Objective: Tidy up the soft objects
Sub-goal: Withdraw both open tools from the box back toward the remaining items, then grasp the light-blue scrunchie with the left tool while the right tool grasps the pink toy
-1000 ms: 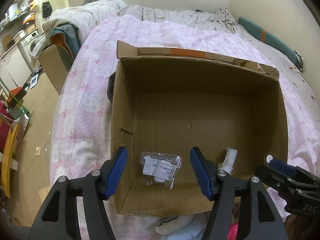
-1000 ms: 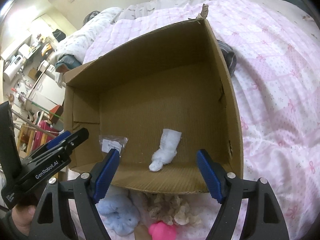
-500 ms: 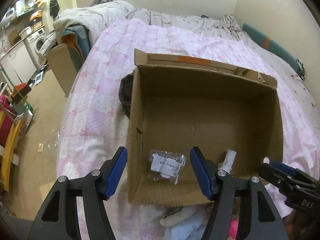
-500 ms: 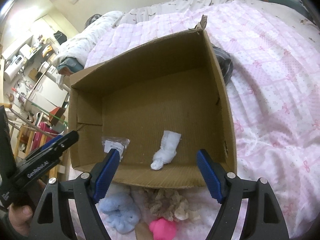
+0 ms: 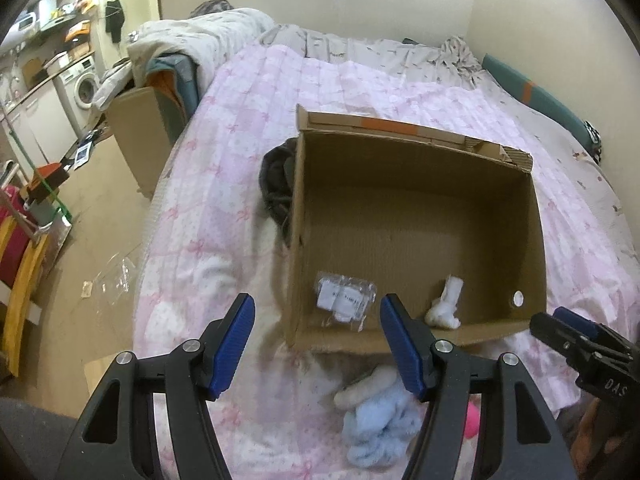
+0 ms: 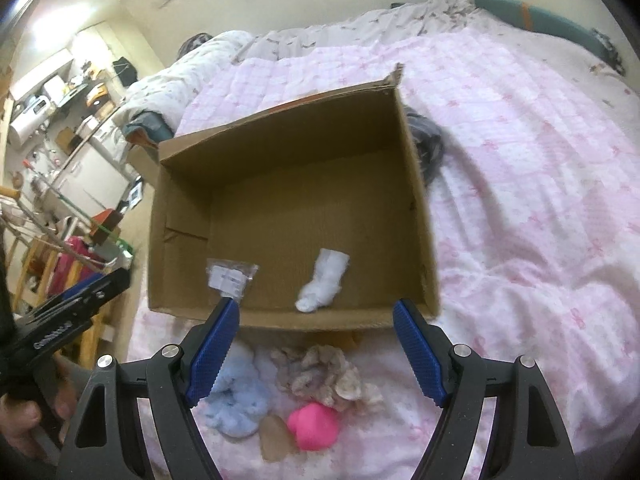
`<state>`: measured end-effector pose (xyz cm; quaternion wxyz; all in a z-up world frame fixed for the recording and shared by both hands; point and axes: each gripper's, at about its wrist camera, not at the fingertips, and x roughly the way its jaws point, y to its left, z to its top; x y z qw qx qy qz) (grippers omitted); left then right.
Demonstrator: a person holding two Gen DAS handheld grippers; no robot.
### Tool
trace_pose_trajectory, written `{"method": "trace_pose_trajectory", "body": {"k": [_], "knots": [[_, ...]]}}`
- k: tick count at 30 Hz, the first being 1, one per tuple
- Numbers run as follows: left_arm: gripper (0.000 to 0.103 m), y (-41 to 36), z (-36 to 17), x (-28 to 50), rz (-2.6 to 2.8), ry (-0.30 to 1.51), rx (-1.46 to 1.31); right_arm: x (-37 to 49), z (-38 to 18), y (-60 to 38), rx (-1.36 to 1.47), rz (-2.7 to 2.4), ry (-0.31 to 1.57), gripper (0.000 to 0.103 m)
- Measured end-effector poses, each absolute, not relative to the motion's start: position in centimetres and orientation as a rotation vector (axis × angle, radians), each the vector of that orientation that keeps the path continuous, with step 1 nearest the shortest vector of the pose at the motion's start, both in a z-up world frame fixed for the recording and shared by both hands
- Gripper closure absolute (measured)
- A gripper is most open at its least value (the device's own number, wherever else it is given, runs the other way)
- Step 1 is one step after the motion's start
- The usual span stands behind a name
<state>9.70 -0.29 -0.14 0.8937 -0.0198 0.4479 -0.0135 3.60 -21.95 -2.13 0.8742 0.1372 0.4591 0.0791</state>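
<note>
Cardboard box (image 5: 416, 216) receded; pink toy (image 5: 472, 420) half-hidden.

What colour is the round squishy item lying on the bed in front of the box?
Bright pink; the round item shows best in the right wrist view, beside the light blue fluffy piece.

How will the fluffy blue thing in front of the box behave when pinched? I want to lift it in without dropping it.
The blue fluffy thing looks plush and crumpled, so it will probably squash and flop rather than hold shape. It likely weighs little for its bulk. Its fuzzy surface should grip well, so slipping seems unlikely; it should not roll on the quilt either.
</note>
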Motion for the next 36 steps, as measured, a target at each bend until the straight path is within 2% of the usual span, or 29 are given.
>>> {"method": "trace_pose_trajectory", "body": {"k": [10, 22, 29, 36], "knots": [[0.041, 1.4, -0.5, 5.9, 0.015, 0.942, -0.073, 1.0, -2.5, -22.6, 0.333, 0.144, 0.966, 0.019], [0.040, 0.6, -1.2, 4.9, 0.002, 0.965, -0.037, -0.2, -3.1, -21.1, 0.312, 0.171, 1.010, 0.019], [0.040, 1.2, -3.4, 5.3, 0.004, 1.068, -0.087, -0.1, -3.4, -21.1, 0.309, 0.164, 1.029, 0.019], [0.040, 1.5, -7.4, 6.0, -0.029, 1.267, -0.194, 0.2, -4.2, -21.6, 0.333, 0.131, 1.062, 0.019]]}}
